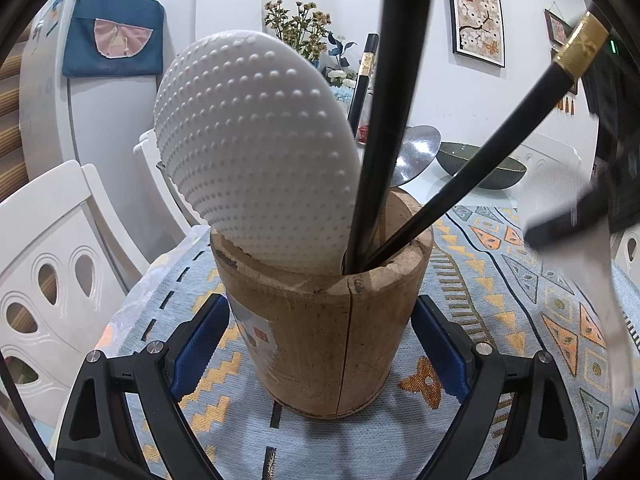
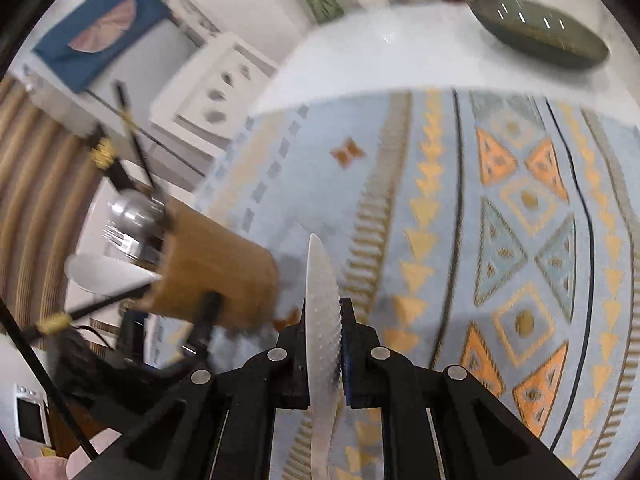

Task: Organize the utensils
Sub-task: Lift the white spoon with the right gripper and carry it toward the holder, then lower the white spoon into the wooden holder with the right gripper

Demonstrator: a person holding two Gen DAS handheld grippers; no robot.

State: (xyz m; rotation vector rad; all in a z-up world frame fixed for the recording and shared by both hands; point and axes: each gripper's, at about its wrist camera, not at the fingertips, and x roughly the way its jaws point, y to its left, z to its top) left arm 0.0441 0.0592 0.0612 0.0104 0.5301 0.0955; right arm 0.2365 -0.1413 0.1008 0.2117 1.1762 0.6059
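A wooden utensil holder [image 1: 324,332] stands on the patterned cloth, between the fingers of my left gripper [image 1: 320,344], which grips its sides. It holds a white dimpled rice paddle [image 1: 256,160], black chopsticks [image 1: 392,112] and a metal spoon [image 1: 416,152]. My right gripper [image 2: 325,344] is shut on a serrated metal knife [image 2: 320,280], blade pointing forward above the cloth. The knife also shows blurred at the right of the left wrist view [image 1: 596,272]. The holder appears at the left in the right wrist view [image 2: 216,264].
A blue patterned tablecloth [image 2: 500,208] covers the table. A dark green bowl [image 2: 540,28] sits at the far side, also seen in the left wrist view [image 1: 480,160]. White chairs [image 1: 52,272] stand at the left. Flowers [image 1: 300,28] stand at the back.
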